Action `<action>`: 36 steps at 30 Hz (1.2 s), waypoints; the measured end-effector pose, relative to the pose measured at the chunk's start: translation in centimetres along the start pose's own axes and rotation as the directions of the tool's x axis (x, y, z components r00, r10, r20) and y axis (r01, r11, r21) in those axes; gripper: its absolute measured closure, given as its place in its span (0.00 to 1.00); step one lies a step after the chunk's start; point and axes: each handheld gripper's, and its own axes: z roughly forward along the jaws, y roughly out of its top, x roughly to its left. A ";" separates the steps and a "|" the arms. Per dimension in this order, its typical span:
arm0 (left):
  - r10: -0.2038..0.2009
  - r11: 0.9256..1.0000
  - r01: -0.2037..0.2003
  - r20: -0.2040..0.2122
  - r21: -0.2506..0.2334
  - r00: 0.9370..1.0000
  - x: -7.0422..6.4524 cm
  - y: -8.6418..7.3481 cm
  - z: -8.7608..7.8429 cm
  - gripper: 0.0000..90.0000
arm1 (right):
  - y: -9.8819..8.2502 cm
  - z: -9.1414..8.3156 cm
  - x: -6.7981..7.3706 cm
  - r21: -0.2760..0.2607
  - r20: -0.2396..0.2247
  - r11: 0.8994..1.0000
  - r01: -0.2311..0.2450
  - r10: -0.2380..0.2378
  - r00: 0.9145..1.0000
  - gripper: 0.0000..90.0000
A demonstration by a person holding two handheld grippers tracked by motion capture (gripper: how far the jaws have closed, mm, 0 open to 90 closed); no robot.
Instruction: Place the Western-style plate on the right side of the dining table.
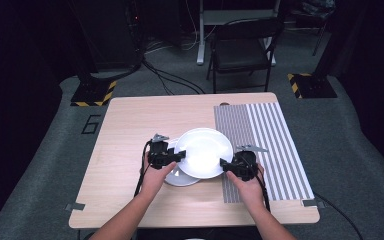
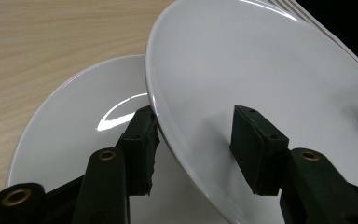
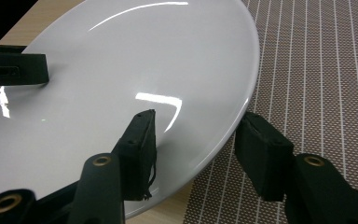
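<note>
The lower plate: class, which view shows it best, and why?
The left gripper view: the lower plate spreads broadly on the wood there, partly covered by the upper plate. In the high view just a sliver peeks out beneath the upper plate. The right gripper view offers the upper plate instead.

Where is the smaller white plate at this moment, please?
In the high view, the smaller plate lies on the wooden table, left of centre, partly under the larger plate, beside the left gripper.
</note>
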 end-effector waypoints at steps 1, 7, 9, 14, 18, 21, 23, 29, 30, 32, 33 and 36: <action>0.000 1.000 0.000 0.001 0.000 1.000 -0.1 0.1 0.0 0.57 | 0.0 0.0 -0.1 0.002 -0.005 1.000 -0.002 0.002 1.000 0.53; 0.008 1.000 -0.008 0.002 0.000 1.000 -0.2 0.4 0.0 0.57 | 0.2 -0.1 -0.1 -0.002 -0.002 1.000 -0.004 0.004 1.000 0.53; 0.002 1.000 -0.002 0.005 -0.001 1.000 -0.2 0.5 0.0 0.57 | 0.3 -0.3 -0.1 -0.002 -0.002 1.000 -0.005 0.005 1.000 0.53; 0.011 1.000 -0.011 0.005 -0.005 1.000 -0.4 0.8 -0.1 0.57 | 0.4 -0.3 -0.2 -0.005 0.001 1.000 -0.010 0.010 1.000 0.53; 0.011 1.000 -0.011 0.003 -0.007 1.000 -0.5 0.9 -0.1 0.57 | 0.4 -0.3 -0.3 -0.005 0.001 1.000 -0.009 0.009 1.000 0.53; 0.016 1.000 -0.016 0.001 -0.007 1.000 -0.5 1.1 -0.1 0.57 | 0.6 -0.5 -0.3 -0.006 -0.002 1.000 -0.013 0.013 1.000 0.53; 0.018 1.000 -0.018 0.002 -0.006 1.000 -0.6 1.2 -0.1 0.57 | 0.7 -0.5 -0.3 -0.009 -0.002 1.000 -0.014 0.014 1.000 0.53; 0.021 1.000 -0.021 -0.002 -0.008 1.000 -0.8 1.6 -0.1 0.57 | 1.0 -0.8 -0.3 -0.022 0.002 1.000 -0.015 0.015 1.000 0.53; 0.021 1.000 -0.021 -0.002 -0.008 1.000 -0.8 1.6 -0.1 0.57 | 1.0 -0.8 -0.3 -0.022 0.002 1.000 -0.015 0.015 1.000 0.53; 0.028 1.000 -0.028 -0.002 -0.011 1.000 -0.9 1.8 -0.1 0.57 | 1.1 -1.0 -0.4 -0.026 0.003 1.000 -0.015 0.015 1.000 0.53; 0.033 0.999 -0.033 -0.001 -0.011 0.999 -1.0 1.9 -0.1 0.57 | 1.2 -1.0 -0.4 -0.024 0.004 1.000 -0.017 0.017 1.000 0.53; 0.030 1.000 -0.030 -0.003 -0.009 1.000 -1.1 2.0 0.0 0.57 | 1.3 -1.1 -0.4 -0.028 0.011 1.000 -0.012 0.012 1.000 0.53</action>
